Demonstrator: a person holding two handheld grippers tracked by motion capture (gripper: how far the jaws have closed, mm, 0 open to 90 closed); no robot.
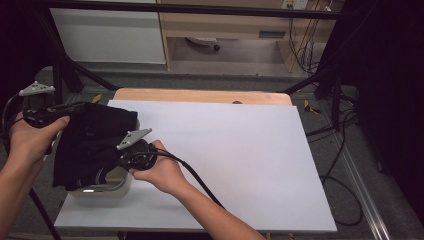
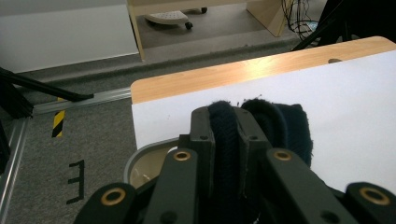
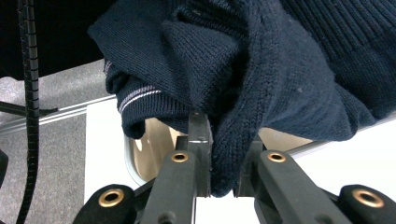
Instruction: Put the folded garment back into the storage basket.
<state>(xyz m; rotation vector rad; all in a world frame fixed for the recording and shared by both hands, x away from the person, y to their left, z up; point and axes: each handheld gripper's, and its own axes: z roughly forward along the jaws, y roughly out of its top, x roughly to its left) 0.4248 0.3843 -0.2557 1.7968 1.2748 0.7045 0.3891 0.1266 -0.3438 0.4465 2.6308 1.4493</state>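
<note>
A dark knit sweater is held bunched over a pale bin that stands at the near left corner of the tabletop. Both tongs are clamped on it: in the left gripper view a thick ribbed fold is pinched between the closed jaws of the left tongs, and in the right gripper view a hanging fold is squeezed between the jaws of the right tongs.

Most of the bin is hidden under the sweater; only its near rim and front wall can be seen in the high view, and a curve of rim and some cream inner wall in the left gripper view. What lies inside the bin cannot be made out. The jaw tips of both tongs are buried in the knit in the high view, so the grip is read from the gripper views. A striped cuff or hem hangs over the bin; which part of the sweater it is cannot be told. The left forearm is cut off by the picture's edge.

The bin sits close to the left and near edges of the tabletop, and the sweater overhangs the left edge. To the right of the bin and beyond it, the white sheet lies bare up to a strip of wood at the far edge.
</note>
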